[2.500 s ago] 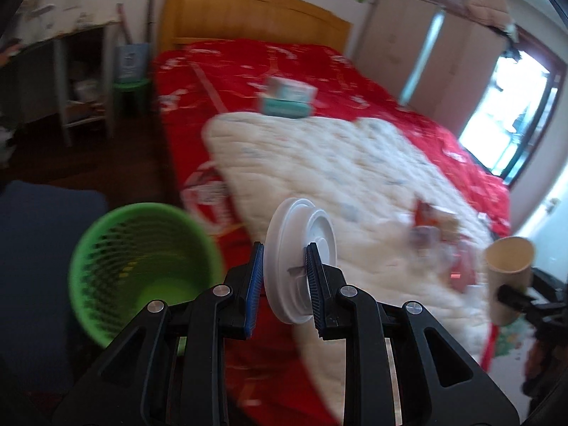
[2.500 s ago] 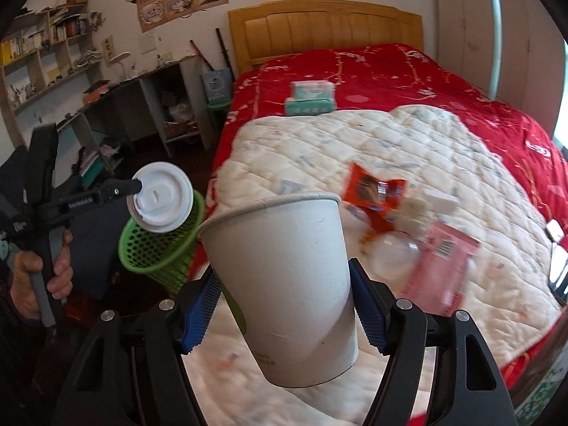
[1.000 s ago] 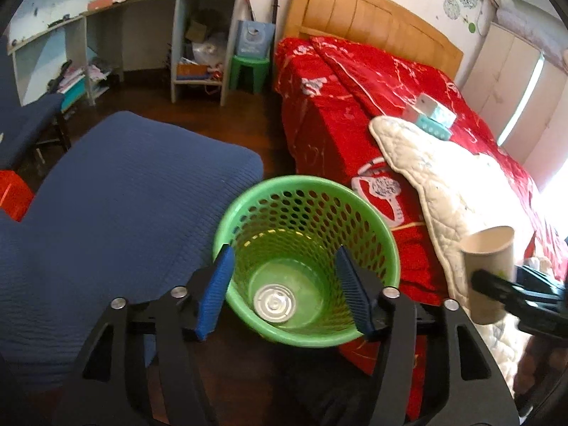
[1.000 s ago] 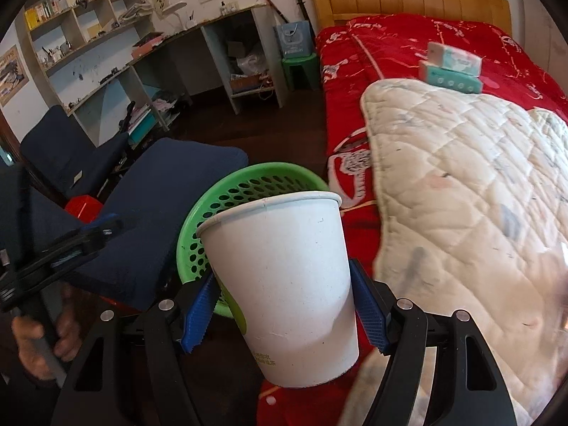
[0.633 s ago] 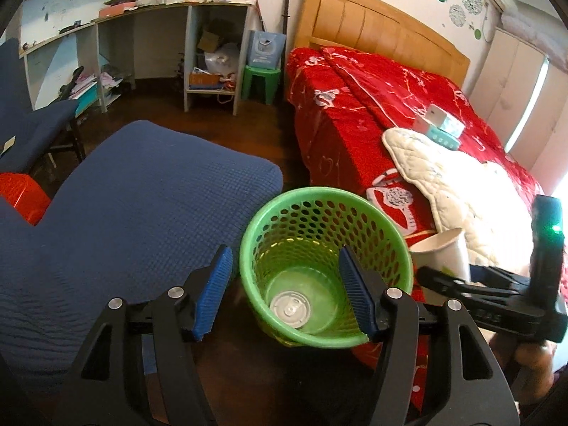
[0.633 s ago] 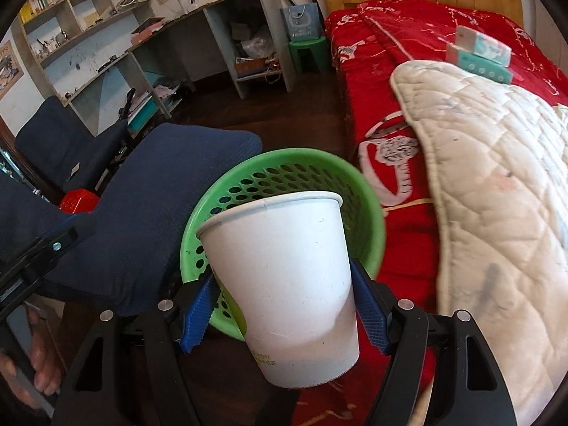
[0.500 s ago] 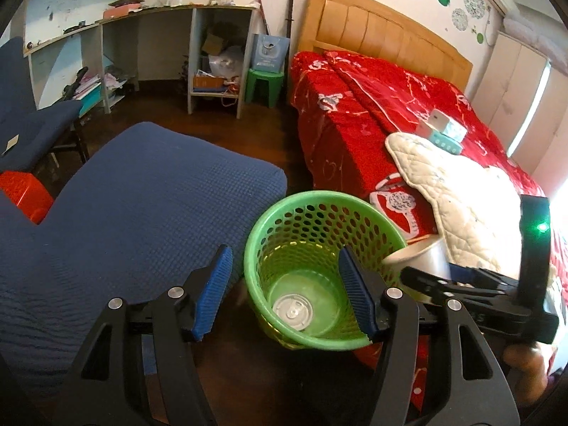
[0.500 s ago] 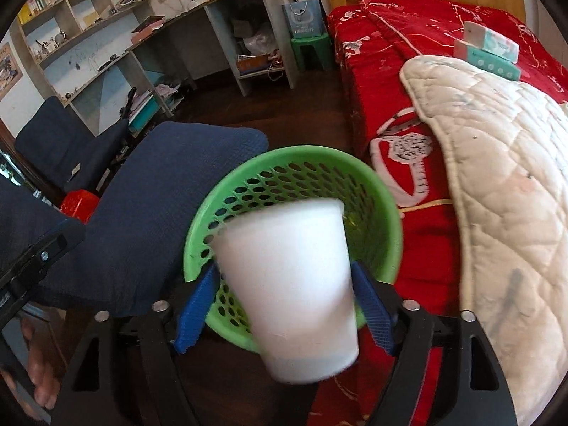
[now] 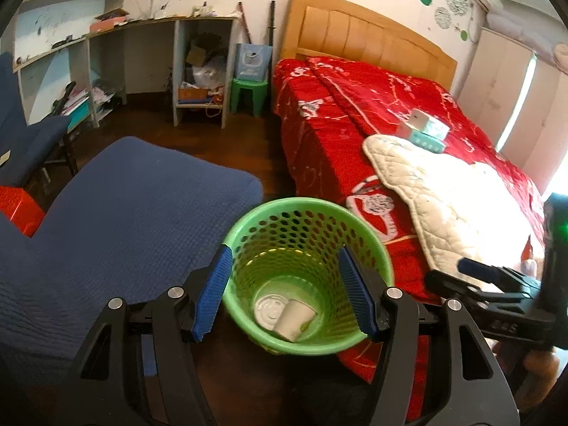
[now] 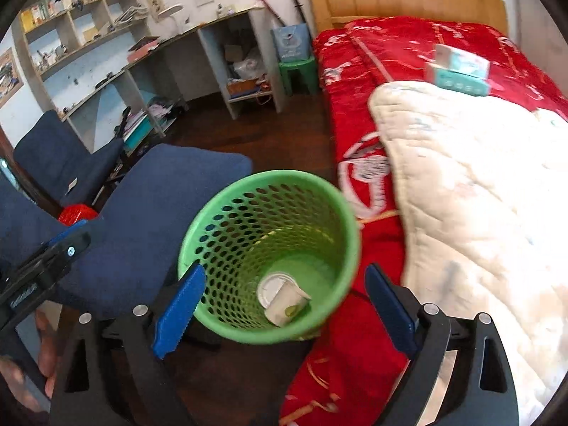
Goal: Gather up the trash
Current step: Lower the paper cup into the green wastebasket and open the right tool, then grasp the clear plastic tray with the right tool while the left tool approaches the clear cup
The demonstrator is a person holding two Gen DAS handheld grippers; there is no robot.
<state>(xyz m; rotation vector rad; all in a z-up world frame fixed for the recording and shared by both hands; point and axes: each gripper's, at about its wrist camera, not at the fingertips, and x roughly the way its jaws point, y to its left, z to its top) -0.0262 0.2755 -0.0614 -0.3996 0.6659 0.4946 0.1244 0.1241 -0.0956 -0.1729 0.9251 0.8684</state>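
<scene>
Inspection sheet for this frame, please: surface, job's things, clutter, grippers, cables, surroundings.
Surface: dark wood floor; bed beside it.
Job's things: green basket on the floor by the bed; paper cup lying tipped inside, over a white lid.
Clutter: two boxes stacked on the bed.
Grippers: left gripper open, empty; right gripper open, jaws just widened, empty.
Cables: nothing seen.
Surroundings: blue cushion, desk shelves, green stool.

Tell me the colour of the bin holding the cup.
Green, with a perforated wall: the bin, clearest in the right wrist view; the cup lies inside.
</scene>
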